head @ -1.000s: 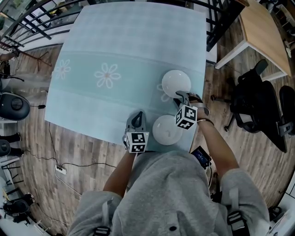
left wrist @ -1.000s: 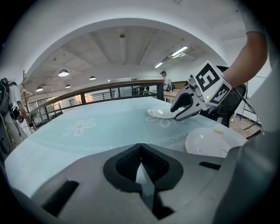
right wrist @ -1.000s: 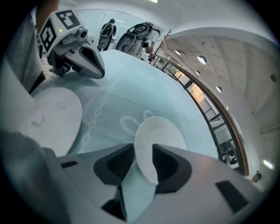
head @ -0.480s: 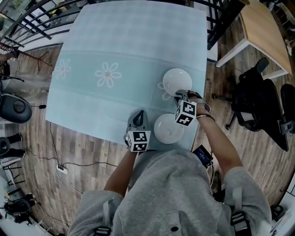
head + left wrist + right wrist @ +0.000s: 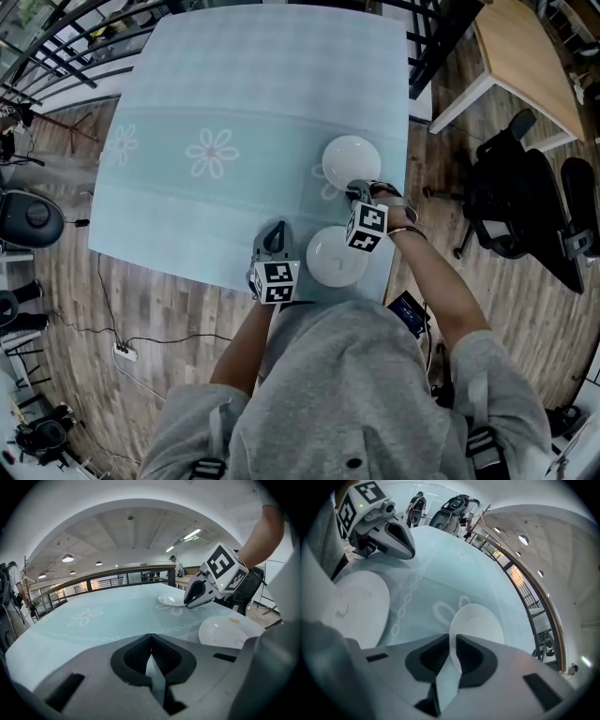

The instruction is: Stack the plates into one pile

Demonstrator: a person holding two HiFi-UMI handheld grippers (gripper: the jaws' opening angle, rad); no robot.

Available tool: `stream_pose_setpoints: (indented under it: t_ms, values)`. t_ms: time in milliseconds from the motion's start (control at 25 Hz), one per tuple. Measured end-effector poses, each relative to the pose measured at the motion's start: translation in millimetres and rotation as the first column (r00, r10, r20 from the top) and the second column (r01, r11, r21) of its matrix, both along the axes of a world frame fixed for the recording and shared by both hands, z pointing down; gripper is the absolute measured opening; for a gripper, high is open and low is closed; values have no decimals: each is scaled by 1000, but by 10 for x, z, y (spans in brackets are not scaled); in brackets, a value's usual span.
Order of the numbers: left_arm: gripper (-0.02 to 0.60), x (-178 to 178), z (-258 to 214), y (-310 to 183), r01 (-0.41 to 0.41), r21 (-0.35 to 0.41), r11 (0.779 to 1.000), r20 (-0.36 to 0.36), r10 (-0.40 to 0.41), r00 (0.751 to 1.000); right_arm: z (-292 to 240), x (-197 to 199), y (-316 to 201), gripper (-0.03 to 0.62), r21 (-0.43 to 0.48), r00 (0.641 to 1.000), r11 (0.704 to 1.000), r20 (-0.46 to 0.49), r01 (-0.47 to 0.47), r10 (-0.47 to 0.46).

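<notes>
No readable text is showing. The yellow sticker (image 5: pixel 233 620) on the near plate (image 5: pixel 218 634) is appearing too tiny to read.

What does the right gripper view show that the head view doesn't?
Only the right gripper view: the right gripper with its jaws closing onto the far plate, whose rim fills the gap between the pads.
Only the head view: the wooden floor, a black chair and a wooden desk beside the table.
Both: the near plate, the left gripper and the flowered tablecloth.
</notes>
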State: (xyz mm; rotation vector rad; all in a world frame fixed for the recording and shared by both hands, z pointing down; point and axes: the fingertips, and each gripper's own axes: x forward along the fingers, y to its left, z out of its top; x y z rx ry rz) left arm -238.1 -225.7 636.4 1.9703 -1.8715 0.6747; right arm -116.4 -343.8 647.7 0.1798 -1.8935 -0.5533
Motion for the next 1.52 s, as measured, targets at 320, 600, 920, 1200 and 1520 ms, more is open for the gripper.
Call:
stream_pose_setpoints:
  t_ms: [320, 600, 920, 1200, 1520]
  values:
    - [20, -7, -24, 14, -4, 16, 1000, -22, 4, 1000, -525, 30, -32, 38, 18, 986, 997, 149, -76, 72]
    - [20, -50, -85, -45, -1, 16, 1000, -11, 1, 1000, -1215, 121, 13, 29, -2, 942, 994, 320, -110, 105]
    - [20, -18, -97, -32, -2, 26, 1000, -19, 2, 1000, -1579, 362, 497, 29, -5, 913, 995, 399, -96, 90]
    - [20, -15, -123, 127, 0, 12, 1000, -4, 0, 1000, -1692, 463, 1203, 29, 18, 900, 1000, 436, -5, -3]
    - [20, -62, -225, 892, 137, 45, 990, -77, -134, 988, -1160, 529, 1797, 29, 107, 928, 987, 343, 118, -148]
